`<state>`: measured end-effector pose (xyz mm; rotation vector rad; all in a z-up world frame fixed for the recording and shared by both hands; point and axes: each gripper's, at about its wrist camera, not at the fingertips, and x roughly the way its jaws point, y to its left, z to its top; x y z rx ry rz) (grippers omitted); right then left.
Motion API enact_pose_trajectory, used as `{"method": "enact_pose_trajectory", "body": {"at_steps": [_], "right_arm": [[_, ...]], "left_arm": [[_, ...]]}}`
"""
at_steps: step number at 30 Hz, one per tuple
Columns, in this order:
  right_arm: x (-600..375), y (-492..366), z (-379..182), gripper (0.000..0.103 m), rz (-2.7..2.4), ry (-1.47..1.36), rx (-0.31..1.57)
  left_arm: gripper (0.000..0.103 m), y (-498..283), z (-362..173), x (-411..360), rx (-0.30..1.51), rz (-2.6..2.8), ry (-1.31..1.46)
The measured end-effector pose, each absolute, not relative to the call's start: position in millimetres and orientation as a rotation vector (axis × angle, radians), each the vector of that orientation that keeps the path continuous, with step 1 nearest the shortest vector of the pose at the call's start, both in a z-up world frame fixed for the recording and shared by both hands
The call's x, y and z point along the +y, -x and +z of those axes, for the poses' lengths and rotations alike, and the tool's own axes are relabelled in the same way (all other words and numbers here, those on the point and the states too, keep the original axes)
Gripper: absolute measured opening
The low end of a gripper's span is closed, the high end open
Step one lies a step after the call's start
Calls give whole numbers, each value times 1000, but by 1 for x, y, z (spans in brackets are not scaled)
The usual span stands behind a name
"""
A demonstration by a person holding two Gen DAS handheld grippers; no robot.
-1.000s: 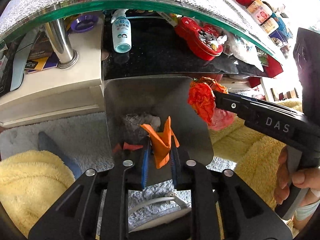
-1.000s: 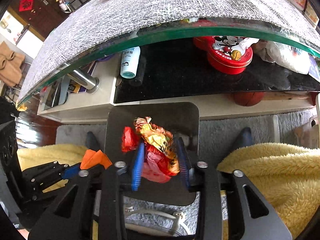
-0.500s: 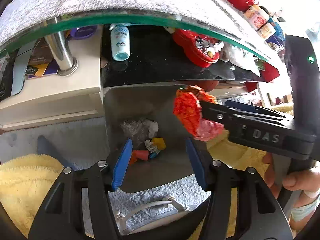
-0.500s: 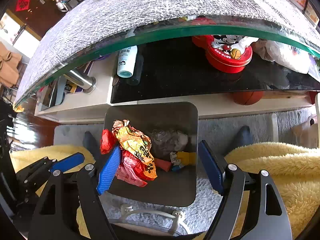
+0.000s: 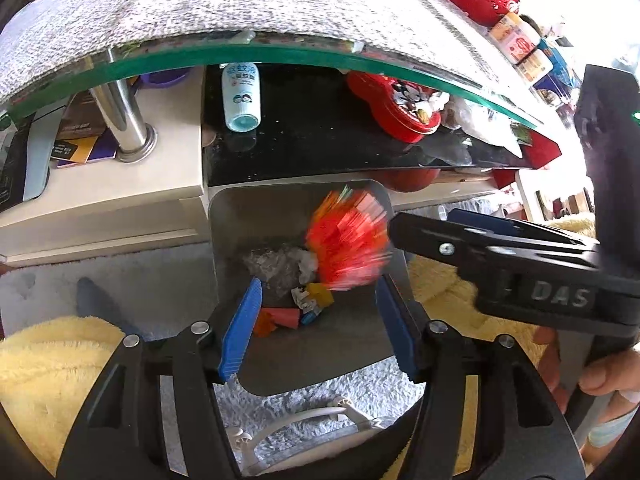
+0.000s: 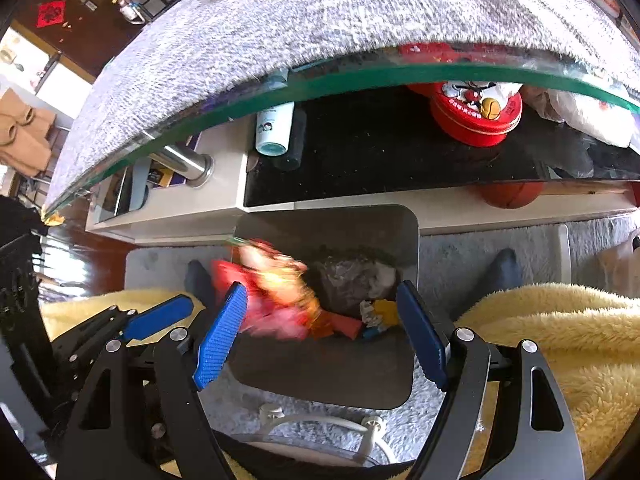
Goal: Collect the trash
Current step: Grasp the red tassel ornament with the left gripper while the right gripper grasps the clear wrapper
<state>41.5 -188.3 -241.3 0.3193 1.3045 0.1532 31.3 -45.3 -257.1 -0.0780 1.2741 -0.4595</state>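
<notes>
A steel trash bin (image 5: 224,240) (image 6: 408,240) stands open on the floor rug below both grippers. Inside lie a clear crumpled plastic wad (image 5: 276,264) (image 6: 348,280), an orange scrap (image 5: 280,318) and a small yellow and blue wrapper (image 5: 316,298) (image 6: 378,314). A red and gold crumpled wrapper (image 5: 346,246) (image 6: 276,292) is blurred in mid-air above the bin, free of both grippers. My left gripper (image 5: 320,328) is open and empty over the bin. My right gripper (image 6: 320,334) is open and empty; it also shows in the left wrist view (image 5: 460,240).
A glass-topped table (image 5: 280,58) (image 6: 360,76) covered with a grey mat overhangs the bin. On the shelf under it stand a white bottle (image 5: 242,98) and a red tin (image 5: 400,106) (image 6: 476,114). Yellow fleece (image 5: 52,368) (image 6: 560,344) flanks the bin. A white cable (image 6: 320,420) lies in front.
My left gripper opened and dropped the orange scrap into the bin. My right gripper opened; the red and gold wrapper slipped off its left finger and now falls.
</notes>
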Motion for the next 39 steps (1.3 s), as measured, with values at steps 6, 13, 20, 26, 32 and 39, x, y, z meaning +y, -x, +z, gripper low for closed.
{"method": "enact_pose_trajectory", "body": {"at_steps": [6, 13, 20, 26, 32, 39], "right_arm": [[-192, -48, -232, 78, 142, -316, 1287], [-202, -68, -197, 78, 135, -317, 1202], [-214, -108, -162, 78, 118, -311, 1114], [-223, -148, -147, 78, 87, -284, 1062], [-232, -189, -145, 77, 73, -262, 1033], [-245, -243, -152, 64, 60, -265, 1008]], "left_arm": [[56, -38, -253, -44, 1271, -449, 81], [56, -55, -223, -40, 1224, -430, 77], [62, -86, -187, -37, 1160, -418, 71], [62, -129, -175, -36, 1137, -393, 65], [62, -173, -173, -44, 1124, -376, 73], [62, -222, -167, -61, 1089, -381, 67]]}}
